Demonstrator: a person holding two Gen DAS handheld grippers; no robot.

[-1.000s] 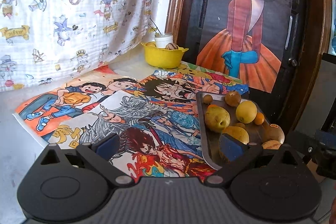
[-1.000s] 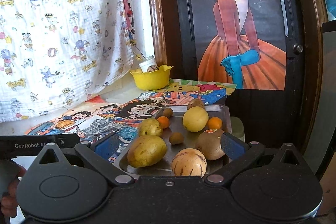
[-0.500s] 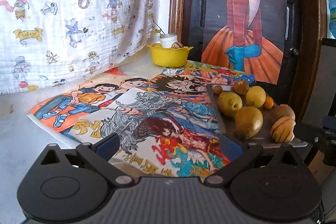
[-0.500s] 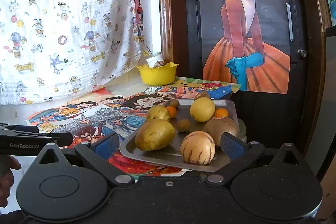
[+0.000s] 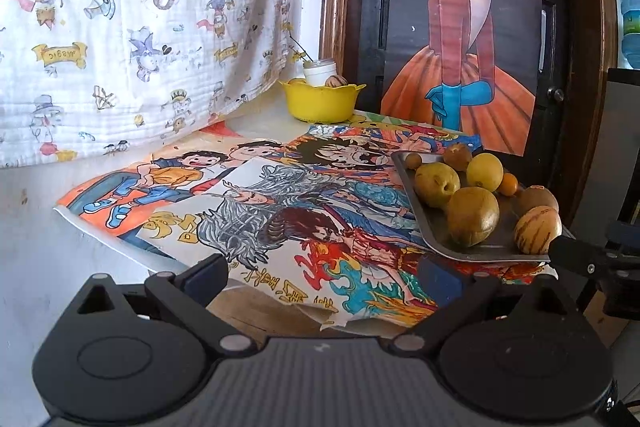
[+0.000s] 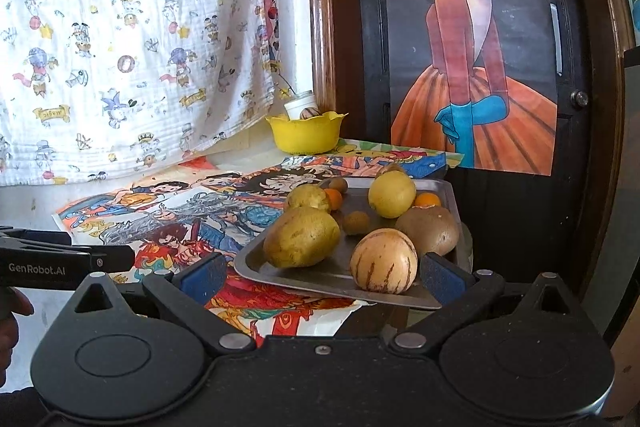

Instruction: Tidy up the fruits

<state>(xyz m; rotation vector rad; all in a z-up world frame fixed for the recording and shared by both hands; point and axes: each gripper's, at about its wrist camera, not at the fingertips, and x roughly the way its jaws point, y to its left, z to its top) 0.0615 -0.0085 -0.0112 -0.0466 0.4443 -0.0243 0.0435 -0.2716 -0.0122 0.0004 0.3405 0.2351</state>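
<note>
A metal tray (image 6: pixel 352 277) (image 5: pixel 424 223) holds several fruits: a striped melon (image 6: pixel 384 261) (image 5: pixel 537 230), a large yellow-green fruit (image 6: pixel 301 242) (image 5: pixel 473 215), a lemon (image 6: pixel 392 194) (image 5: pixel 485 172), a brown kiwi (image 6: pixel 428 230), small oranges (image 6: pixel 427 200). A yellow bowl (image 6: pixel 306 133) (image 5: pixel 320 101) stands at the back with a striped fruit in it. My right gripper (image 6: pixel 320 273) is open and empty, just in front of the tray's near edge. My left gripper (image 5: pixel 324 275) is open and empty, over the table's front edge, left of the tray.
Colourful cartoon posters (image 5: pixel 256 203) cover the table. A printed cloth (image 5: pixel 120 27) hangs behind. A white jar (image 5: pixel 320 71) stands behind the bowl. A dark door with a girl poster (image 6: pixel 472 59) stands at the right, past the table's edge.
Both grippers have drawn back and lower from the tray; it now sits farther ahead. Both stay open and empty.
</note>
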